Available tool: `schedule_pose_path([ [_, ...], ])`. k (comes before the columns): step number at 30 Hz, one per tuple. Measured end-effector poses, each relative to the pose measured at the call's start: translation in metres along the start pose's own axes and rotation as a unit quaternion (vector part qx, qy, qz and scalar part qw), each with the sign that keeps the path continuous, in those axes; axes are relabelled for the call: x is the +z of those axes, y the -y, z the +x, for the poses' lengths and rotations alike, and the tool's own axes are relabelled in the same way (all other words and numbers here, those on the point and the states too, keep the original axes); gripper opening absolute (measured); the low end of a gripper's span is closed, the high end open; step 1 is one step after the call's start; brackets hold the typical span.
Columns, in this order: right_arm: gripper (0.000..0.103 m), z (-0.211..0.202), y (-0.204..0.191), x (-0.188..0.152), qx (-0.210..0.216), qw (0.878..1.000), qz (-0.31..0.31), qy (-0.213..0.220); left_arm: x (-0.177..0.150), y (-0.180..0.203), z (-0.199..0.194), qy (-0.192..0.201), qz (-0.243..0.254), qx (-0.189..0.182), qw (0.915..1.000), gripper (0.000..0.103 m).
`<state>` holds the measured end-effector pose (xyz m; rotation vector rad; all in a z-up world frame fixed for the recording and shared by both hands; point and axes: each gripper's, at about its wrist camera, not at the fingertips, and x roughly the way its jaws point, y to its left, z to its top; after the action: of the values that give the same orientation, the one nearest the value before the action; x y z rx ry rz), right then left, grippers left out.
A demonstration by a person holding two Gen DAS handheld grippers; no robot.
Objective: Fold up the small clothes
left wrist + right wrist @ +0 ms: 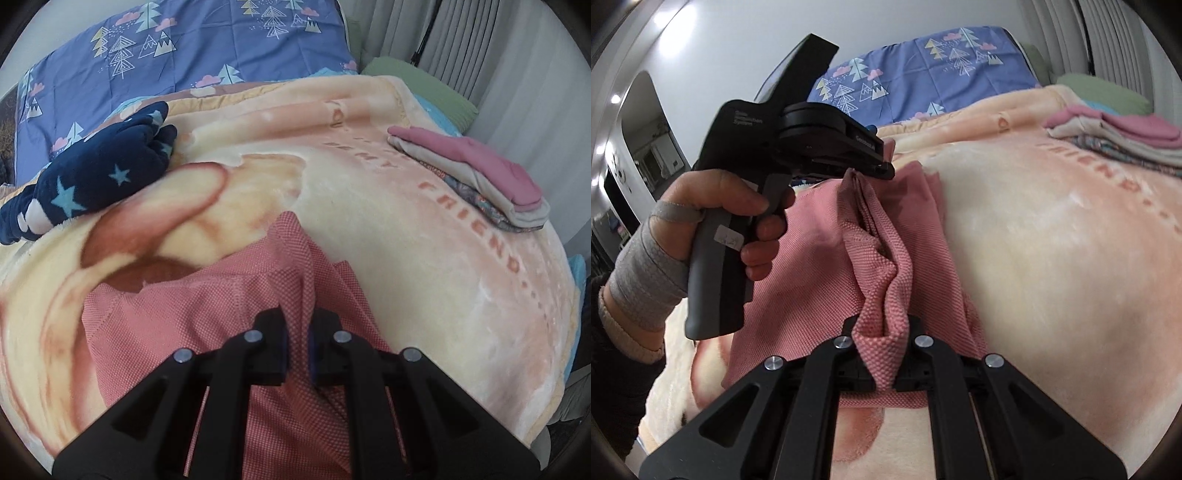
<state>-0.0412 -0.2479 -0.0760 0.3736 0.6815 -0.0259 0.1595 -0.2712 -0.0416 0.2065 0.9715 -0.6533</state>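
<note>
The pink cloth (155, 317) lies on the blanket (406, 258) on the bed. Both tools pinch one edge of it. The left tool (298, 343) is clamped on a raised fold, and the right tool (882, 354) is clamped on the same edge nearer the front. This fold looks only half done; the cloth must still be laid over and pressed flat. A pile (491, 181) of folded clothes sits well apart, so some are finished. A blue starry thing (92, 184) waits near the pillow.
</note>
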Motion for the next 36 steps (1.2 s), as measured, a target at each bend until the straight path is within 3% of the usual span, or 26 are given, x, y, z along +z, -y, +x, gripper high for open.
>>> schedule_pose_path([
  [9, 0.004, -0.002, 0.016, 0.002, 0.017, 0.999, 0.034, -0.005, 0.0, 0.029, 0.016, -0.005, 0.06, 0.046, 0.9971, 0.009],
  [10, 0.004, -0.001, 0.017, 0.001, 0.02, 0.999, 0.036, -0.007, 0.0, 0.031, 0.015, -0.003, 0.068, 0.048, 0.9965, 0.013],
  [12, 0.004, 0.0, 0.022, -0.001, 0.032, 0.998, 0.044, -0.016, -0.001, 0.033, 0.004, 0.011, 0.077, 0.04, 0.9961, 0.034],
  [13, 0.005, 0.0, 0.025, -0.003, 0.04, 0.998, 0.052, -0.021, -0.002, 0.033, -0.005, 0.022, 0.077, 0.034, 0.9962, 0.053],
  [14, 0.005, 0.002, 0.029, -0.004, 0.048, 0.997, 0.061, -0.028, -0.003, 0.033, -0.019, 0.038, 0.075, 0.031, 0.996, 0.061],
  [19, 0.005, 0.003, 0.043, -0.003, 0.086, 0.991, 0.093, -0.042, -0.035, 0.019, -0.086, 0.089, 0.071, 0.007, 0.9934, 0.074],
  [24, 0.01, 0.003, 0.044, -0.001, 0.095, 0.99, 0.092, -0.051, -0.119, 0.002, -0.124, 0.073, 0.077, 0.012, 0.9943, 0.079],
  [29, 0.011, 0.002, 0.045, 0.006, 0.094, 0.989, 0.096, -0.058, -0.187, -0.014, -0.115, 0.023, 0.066, 0.048, 0.9964, 0.079],
  [30, 0.006, 0.0, 0.043, 0.007, 0.095, 0.99, 0.094, -0.054, -0.195, -0.017, -0.112, 0.018, 0.061, 0.05, 0.9967, 0.079],
  [33, 0.005, -0.021, 0.031, 0.015, 0.113, 0.99, 0.083, -0.021, -0.207, -0.023, -0.118, 0.029, 0.043, 0.046, 0.9976, 0.079],
  [36, 0.005, -0.026, 0.024, 0.019, 0.085, 0.994, 0.06, -0.013, -0.212, -0.028, -0.121, 0.033, 0.033, 0.027, 0.9986, 0.08],
])
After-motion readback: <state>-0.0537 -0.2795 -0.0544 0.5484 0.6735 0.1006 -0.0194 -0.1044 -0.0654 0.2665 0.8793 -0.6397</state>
